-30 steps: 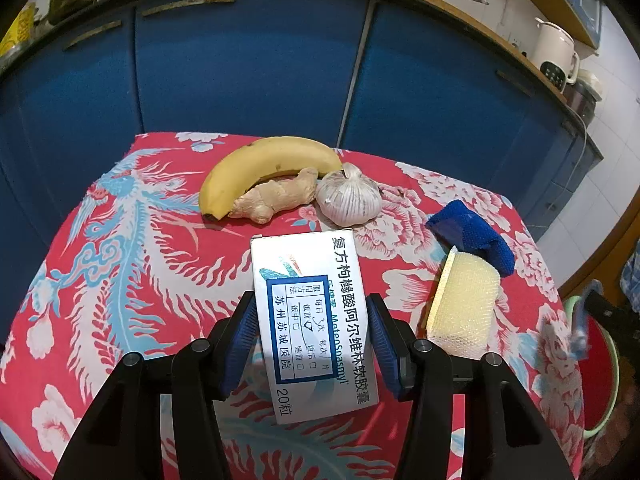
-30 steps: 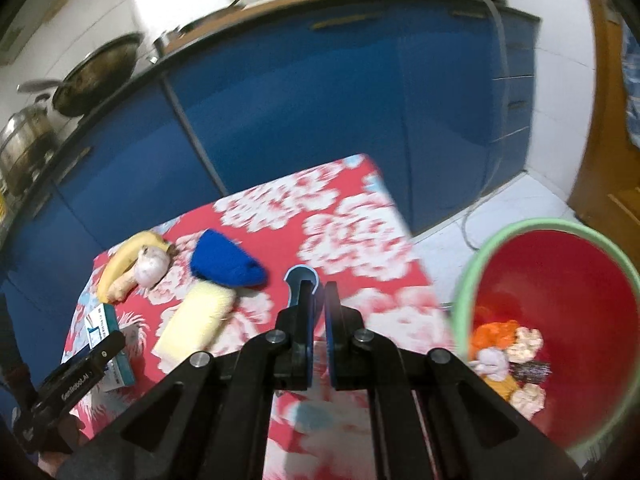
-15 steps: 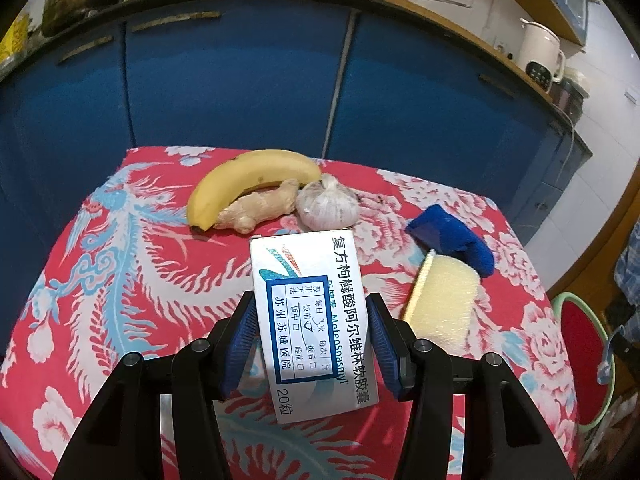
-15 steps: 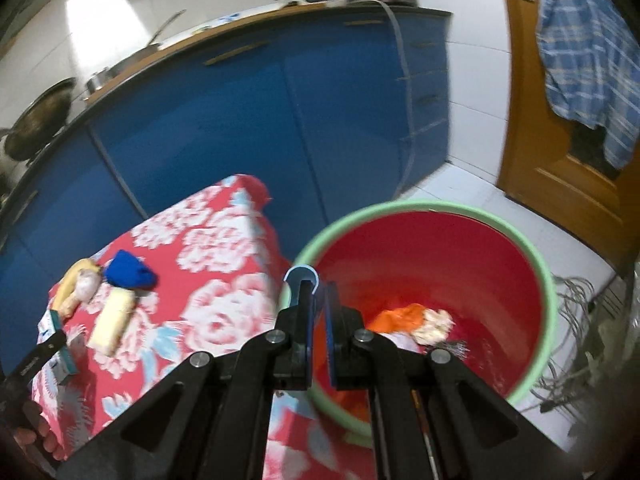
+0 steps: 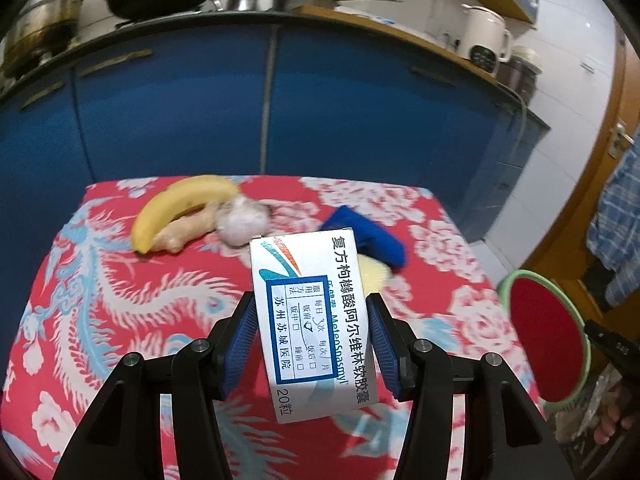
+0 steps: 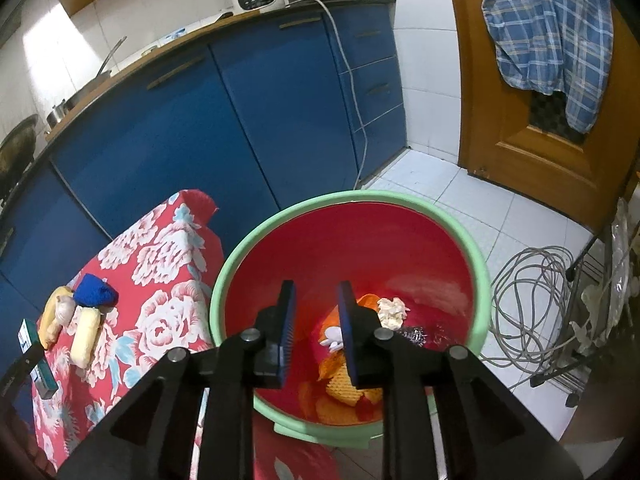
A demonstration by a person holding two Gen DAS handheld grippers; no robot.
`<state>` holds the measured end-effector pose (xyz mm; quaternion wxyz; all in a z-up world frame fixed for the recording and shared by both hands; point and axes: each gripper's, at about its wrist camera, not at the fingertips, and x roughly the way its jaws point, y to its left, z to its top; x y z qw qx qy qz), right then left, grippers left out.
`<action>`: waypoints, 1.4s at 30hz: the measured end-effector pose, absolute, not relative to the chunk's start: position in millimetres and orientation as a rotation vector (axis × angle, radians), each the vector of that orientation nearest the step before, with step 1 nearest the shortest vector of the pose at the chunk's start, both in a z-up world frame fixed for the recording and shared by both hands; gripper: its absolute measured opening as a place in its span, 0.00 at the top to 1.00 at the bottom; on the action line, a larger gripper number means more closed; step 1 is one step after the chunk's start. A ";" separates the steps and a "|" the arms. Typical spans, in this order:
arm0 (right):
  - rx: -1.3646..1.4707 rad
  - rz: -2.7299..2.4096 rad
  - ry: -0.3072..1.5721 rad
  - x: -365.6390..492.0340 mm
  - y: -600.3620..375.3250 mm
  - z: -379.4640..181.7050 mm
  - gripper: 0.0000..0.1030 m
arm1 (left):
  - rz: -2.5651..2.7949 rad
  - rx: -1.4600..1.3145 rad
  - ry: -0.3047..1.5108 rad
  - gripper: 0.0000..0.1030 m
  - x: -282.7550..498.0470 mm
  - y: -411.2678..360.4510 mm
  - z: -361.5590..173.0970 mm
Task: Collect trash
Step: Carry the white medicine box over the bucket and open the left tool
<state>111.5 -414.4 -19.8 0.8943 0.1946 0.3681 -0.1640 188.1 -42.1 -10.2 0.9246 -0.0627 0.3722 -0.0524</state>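
My left gripper [image 5: 312, 344] is shut on a white medicine box [image 5: 310, 316] with blue print and holds it above the red floral table [image 5: 100, 300]. My right gripper [image 6: 316, 332] is open and empty, over the red bin with a green rim [image 6: 472, 248], which stands on the floor right of the table. Orange, white and yellow scraps [image 6: 390, 312] lie in the bin. The bin also shows at the right edge of the left wrist view [image 5: 516, 280].
A banana [image 5: 176, 206], ginger [image 5: 188, 228], a garlic bulb [image 5: 242, 226], a blue cloth [image 5: 376, 240] and a yellow sponge [image 5: 372, 276] lie on the table. Blue cabinets [image 5: 340, 104] stand behind. A grey cable coil [image 6: 532, 304] lies on the tiles.
My left gripper has lifted the box up off the table. My right gripper swung right to above the bin and its fingers opened; the blue thing it held is gone.
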 end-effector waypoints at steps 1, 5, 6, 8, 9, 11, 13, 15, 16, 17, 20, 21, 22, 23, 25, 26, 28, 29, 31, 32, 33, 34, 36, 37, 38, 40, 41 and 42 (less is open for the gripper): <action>0.408 -0.340 0.760 108.2 -416.8 -18.8 0.77 | -0.122 -0.126 0.765 0.46 186.9 -47.3 -7.9; 0.422 -0.345 0.755 96.7 -425.3 -15.0 0.72 | -0.171 -0.111 0.767 0.46 183.4 -68.2 -0.4; 0.423 -0.346 0.758 94.5 -426.8 -14.6 0.72 | -0.179 -0.103 0.766 0.46 182.2 -74.4 1.4; 0.420 -0.347 0.763 89.4 -429.9 -13.6 0.71 | -0.199 -0.092 0.766 0.46 180.1 -86.2 4.5; 0.418 -0.347 0.764 86.1 -431.4 -13.0 0.70 | -0.210 -0.088 0.767 0.46 179.4 -90.7 5.6; 0.415 -0.349 0.765 80.6 -434.0 -12.0 0.69 | -0.241 -0.074 0.767 0.46 177.3 -104.0 8.5; 0.417 -0.347 0.766 75.2 -436.6 -11.5 0.69 | -0.273 -0.068 0.770 0.46 176.3 -115.2 10.1; 0.423 -0.345 0.765 69.9 -439.8 -11.3 0.68 | -0.322 -0.080 0.784 0.46 175.6 -126.3 10.3; 0.426 -0.345 0.763 66.8 -441.9 -11.2 0.67 | -0.353 -0.088 0.798 0.46 175.9 -134.2 9.6; 0.428 -0.345 0.761 64.7 -443.1 -11.1 0.67 | -0.372 -0.089 0.807 0.46 175.6 -140.4 9.3; 0.437 -0.348 0.756 57.6 -448.1 -11.8 0.66 | -0.418 -0.064 0.817 0.46 173.4 -163.6 7.2; 0.441 -0.350 0.755 55.5 -450.1 -12.0 0.66 | -0.428 -0.055 0.816 0.46 172.5 -168.7 6.6; 0.444 -0.351 0.753 53.7 -451.7 -12.3 0.66 | -0.447 -0.042 0.818 0.46 171.4 -178.6 5.7; 0.447 -0.353 0.752 51.5 -453.8 -12.9 0.66 | -0.459 -0.035 0.819 0.46 171.1 -184.5 4.7; 0.454 -0.357 0.751 47.6 -457.9 -14.4 0.66 | -0.488 -0.022 0.825 0.46 170.2 -198.4 2.7; 0.459 -0.360 0.750 45.7 -459.9 -15.1 0.66 | -0.507 -0.017 0.828 0.46 170.3 -207.6 1.4; 0.468 -0.364 0.749 42.2 -463.4 -16.6 0.66 | -0.534 -0.011 0.832 0.46 170.6 -220.6 -0.9; 0.473 -0.367 0.749 40.5 -465.7 -17.8 0.66 | -0.544 -0.009 0.834 0.46 171.5 -225.7 -1.8; 0.482 -0.372 0.750 38.2 -468.9 -19.7 0.66 | -0.573 -0.010 0.843 0.46 172.5 -238.7 -5.2; 0.485 -0.374 0.751 37.2 -470.8 -20.8 0.66 | -0.580 -0.011 0.847 0.45 172.4 -242.9 -7.0; 0.487 -0.377 0.753 36.7 -472.6 -21.8 0.66 | -0.591 -0.012 0.853 0.45 172.5 -248.6 -8.8; 0.488 -0.380 0.753 36.3 -473.9 -22.4 0.66 | -0.599 -0.011 0.857 0.45 172.8 -253.5 -10.5; 0.493 -0.385 0.754 35.3 -476.4 -23.8 0.66 | -0.606 -0.007 0.864 0.45 173.3 -260.0 -12.7; 0.494 -0.385 0.754 35.0 -477.0 -24.0 0.66 | -0.609 -0.006 0.870 0.45 174.3 -263.4 -13.9; 0.495 -0.386 0.753 34.8 -477.3 -24.2 0.66 | -0.612 -0.007 0.872 0.45 175.1 -264.6 -14.0; 0.494 -0.384 0.753 34.8 -477.7 -24.2 0.66 | -0.615 -0.010 0.876 0.44 176.4 -268.3 -15.0; 0.494 -0.383 0.753 34.8 -478.5 -24.6 0.66 | -0.614 -0.011 0.876 0.42 177.0 -270.0 -15.3; 0.494 -0.382 0.752 34.7 -478.8 -24.7 0.66 | -0.614 -0.012 0.875 0.41 176.9 -270.4 -15.1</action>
